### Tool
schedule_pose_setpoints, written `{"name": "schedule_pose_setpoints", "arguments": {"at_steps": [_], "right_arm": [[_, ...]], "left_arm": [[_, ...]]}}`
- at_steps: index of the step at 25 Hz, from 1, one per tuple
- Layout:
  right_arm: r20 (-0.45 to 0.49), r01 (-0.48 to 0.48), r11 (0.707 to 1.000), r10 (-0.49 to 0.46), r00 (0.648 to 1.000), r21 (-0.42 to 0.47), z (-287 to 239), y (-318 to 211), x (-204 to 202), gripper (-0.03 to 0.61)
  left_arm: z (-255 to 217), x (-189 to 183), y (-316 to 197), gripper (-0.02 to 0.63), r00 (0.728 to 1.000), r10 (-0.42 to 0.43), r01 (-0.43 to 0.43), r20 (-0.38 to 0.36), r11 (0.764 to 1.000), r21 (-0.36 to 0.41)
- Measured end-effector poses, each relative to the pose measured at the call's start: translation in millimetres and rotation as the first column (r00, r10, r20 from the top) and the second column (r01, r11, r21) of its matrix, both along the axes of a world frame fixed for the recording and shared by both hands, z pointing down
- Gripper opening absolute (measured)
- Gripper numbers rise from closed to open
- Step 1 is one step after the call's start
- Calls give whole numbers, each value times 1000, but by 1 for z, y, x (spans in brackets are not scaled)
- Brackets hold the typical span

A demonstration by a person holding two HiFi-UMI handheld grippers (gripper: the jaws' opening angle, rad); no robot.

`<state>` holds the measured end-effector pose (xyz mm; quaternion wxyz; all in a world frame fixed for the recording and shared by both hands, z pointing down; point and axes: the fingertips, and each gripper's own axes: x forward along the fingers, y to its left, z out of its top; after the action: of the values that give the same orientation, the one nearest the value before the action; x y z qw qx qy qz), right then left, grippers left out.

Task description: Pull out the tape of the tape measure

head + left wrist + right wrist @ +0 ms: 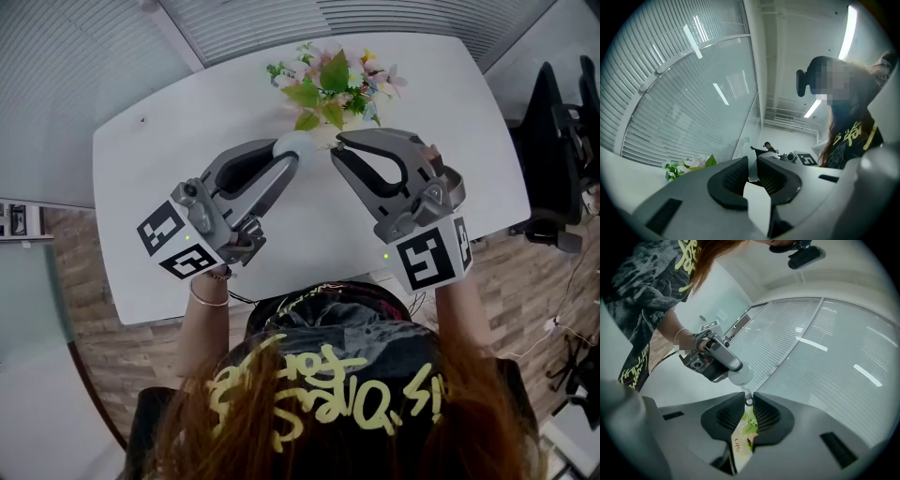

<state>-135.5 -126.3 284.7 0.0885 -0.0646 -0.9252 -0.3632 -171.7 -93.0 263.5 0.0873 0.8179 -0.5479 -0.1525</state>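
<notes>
Left claw point(287, 156) clamped on tape measure point(298, 143) | right claw point(339, 142) clamped on its printed tab point(744, 430) (tips nearly meeting) | pull-out judged barely begun.

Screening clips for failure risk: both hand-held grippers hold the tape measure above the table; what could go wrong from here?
The right hand-held gripper pinches only the leaf-printed pull tab; it could slip free and snap back. The left hand-held gripper holds the tape measure by its jaw tips, so it might twist out and drop onto the table near the flowers.
</notes>
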Motion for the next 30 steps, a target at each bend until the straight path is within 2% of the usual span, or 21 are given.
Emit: {"name": "schedule_pose_setpoints", "arguments": {"at_steps": [8, 13, 20, 23, 28, 30], "right_arm": [[-21, -15, 1000, 14, 1000, -8, 2, 5, -6, 58], [-31, -57, 997, 55, 998, -59, 4, -3, -10, 58], [-38, -24, 997, 22, 999, -71, 6, 8, -14, 58], [-42, -20, 998, 17, 999, -66, 5, 10, -14, 58], [-60, -4, 1000, 4, 998, -10, 9, 16, -10, 59], [-71, -1, 1000, 0, 998, -20, 11, 15, -7, 60]], "left_arm": [[-5, -7, 5, 57, 1000, 6, -6, -17, 1000, 13], [4, -5, 3, 57, 999, 30, -30, -14, 999, -12], [6, -3, 1, 57, 999, 38, -39, -9, 999, -11], [5, -1, 1, 57, 999, 40, -40, -8, 999, -10], [5, 3, 1, 57, 999, 39, -39, -13, 999, -18], [7, 5, 0, 57, 999, 41, -42, -29, 999, -21]]}}
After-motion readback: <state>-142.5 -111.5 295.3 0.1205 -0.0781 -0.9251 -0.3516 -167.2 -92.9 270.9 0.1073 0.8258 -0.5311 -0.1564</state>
